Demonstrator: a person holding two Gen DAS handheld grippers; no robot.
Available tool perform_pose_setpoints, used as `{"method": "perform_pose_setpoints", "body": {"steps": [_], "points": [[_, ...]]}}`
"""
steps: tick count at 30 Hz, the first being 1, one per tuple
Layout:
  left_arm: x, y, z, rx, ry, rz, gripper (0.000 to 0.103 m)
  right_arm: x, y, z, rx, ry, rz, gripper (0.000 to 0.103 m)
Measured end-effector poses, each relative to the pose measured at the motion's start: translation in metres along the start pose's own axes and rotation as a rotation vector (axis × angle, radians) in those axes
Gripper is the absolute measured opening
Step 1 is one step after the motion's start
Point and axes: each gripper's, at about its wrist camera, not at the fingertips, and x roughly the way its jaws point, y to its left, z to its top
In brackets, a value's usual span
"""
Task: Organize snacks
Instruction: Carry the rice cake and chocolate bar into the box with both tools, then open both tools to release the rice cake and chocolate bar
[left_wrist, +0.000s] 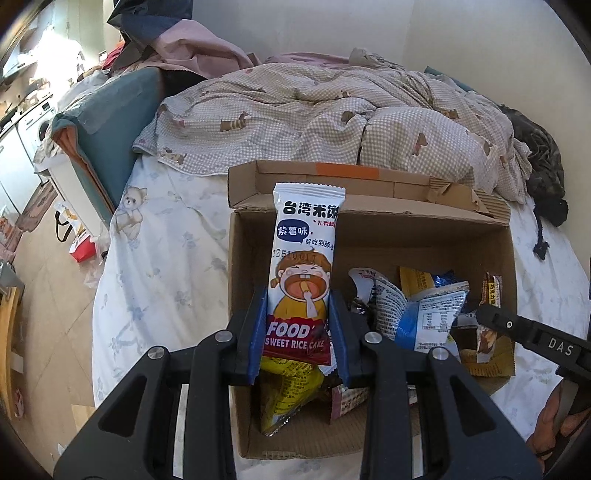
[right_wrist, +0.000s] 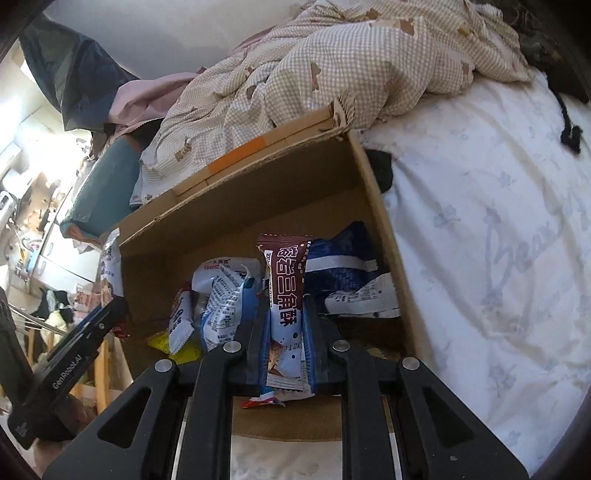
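My left gripper (left_wrist: 298, 299) is shut on a white sweet rice cake packet (left_wrist: 304, 258) with a cartoon child, held upright over the left part of an open cardboard box (left_wrist: 243, 280) on the bed. My right gripper (right_wrist: 286, 306) is shut on a brown-and-white snack bar (right_wrist: 284, 291), held upright over the same box (right_wrist: 384, 236). The bar also shows at the right in the left wrist view (left_wrist: 489, 317), with the right gripper's finger (left_wrist: 495, 317) beside it. Several snack packets (left_wrist: 417, 310) lie in the box, including a yellow one (left_wrist: 288, 387) and blue-and-white ones (right_wrist: 351, 280).
The box sits on a white floral bedsheet (right_wrist: 498, 221). A rumpled checked quilt (left_wrist: 332, 110) lies behind it, a teal cushion (left_wrist: 110, 125) at the left. The bed edge drops to a wooden floor (left_wrist: 48, 266) on the left. A dark cloth (left_wrist: 543, 162) lies at the far right.
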Motion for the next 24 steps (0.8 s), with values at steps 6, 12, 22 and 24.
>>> {"method": "perform_pose_setpoints", "body": {"steps": [6,12,22,24], "points": [[0.0,0.002,0.001,-0.02,-0.001,-0.002,0.028,-0.004,0.001,0.001,0.006,-0.02,0.019,0.019],[-0.004,0.002,0.002,-0.037,-0.012,-0.016,0.03,-0.008,-0.005,0.004,0.043,-0.028,0.047,0.02],[-0.03,-0.002,0.004,-0.019,-0.093,-0.045,0.085,-0.014,0.0,0.007,0.055,-0.045,0.054,0.034],[-0.038,-0.002,0.003,-0.012,-0.116,-0.036,0.086,-0.019,0.002,0.006,0.052,-0.064,0.063,0.076]]}}
